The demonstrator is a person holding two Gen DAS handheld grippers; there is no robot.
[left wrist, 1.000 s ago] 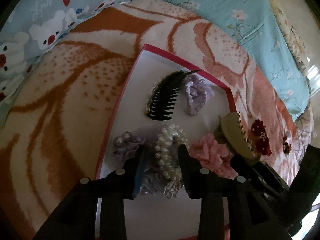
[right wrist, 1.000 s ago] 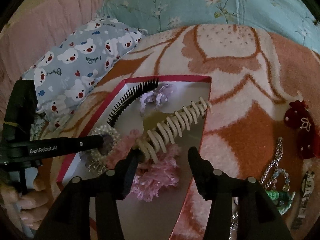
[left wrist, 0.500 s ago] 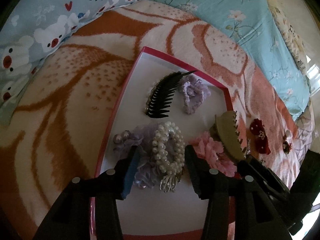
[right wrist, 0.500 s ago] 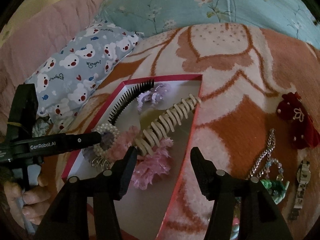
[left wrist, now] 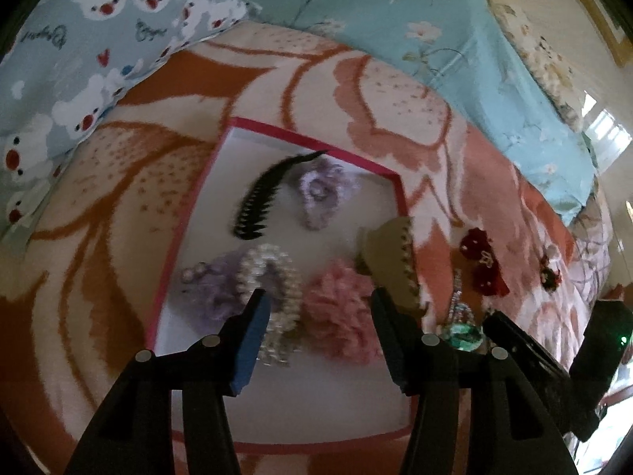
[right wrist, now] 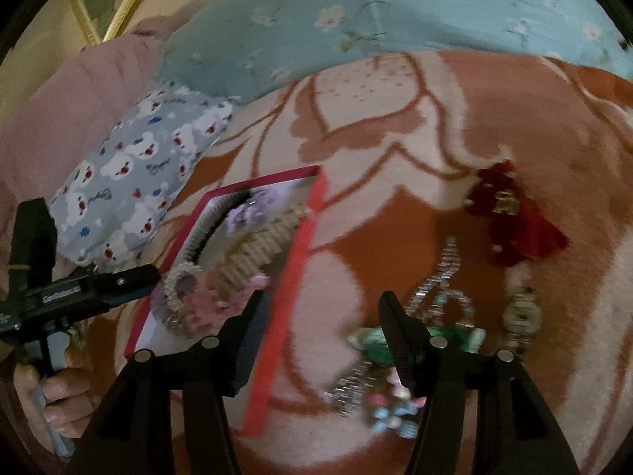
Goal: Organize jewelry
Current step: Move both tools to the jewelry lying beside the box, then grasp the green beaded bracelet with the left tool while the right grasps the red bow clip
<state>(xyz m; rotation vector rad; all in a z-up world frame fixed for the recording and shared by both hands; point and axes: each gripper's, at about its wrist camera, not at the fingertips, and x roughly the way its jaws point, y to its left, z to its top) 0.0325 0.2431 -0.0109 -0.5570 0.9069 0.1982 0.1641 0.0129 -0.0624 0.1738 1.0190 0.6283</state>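
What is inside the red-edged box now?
Inside the red-edged box: black comb, purple flower, pearl bracelet, pink flower, beige claw clip. Anything beneath them is covered.

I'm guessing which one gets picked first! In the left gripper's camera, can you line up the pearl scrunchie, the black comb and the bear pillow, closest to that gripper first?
From the left gripper:
1. Pearl scrunchie, right at its left fingertip, in the box.
2. Black comb, farther back in the box.
3. Bear pillow, beyond the box, upper left.
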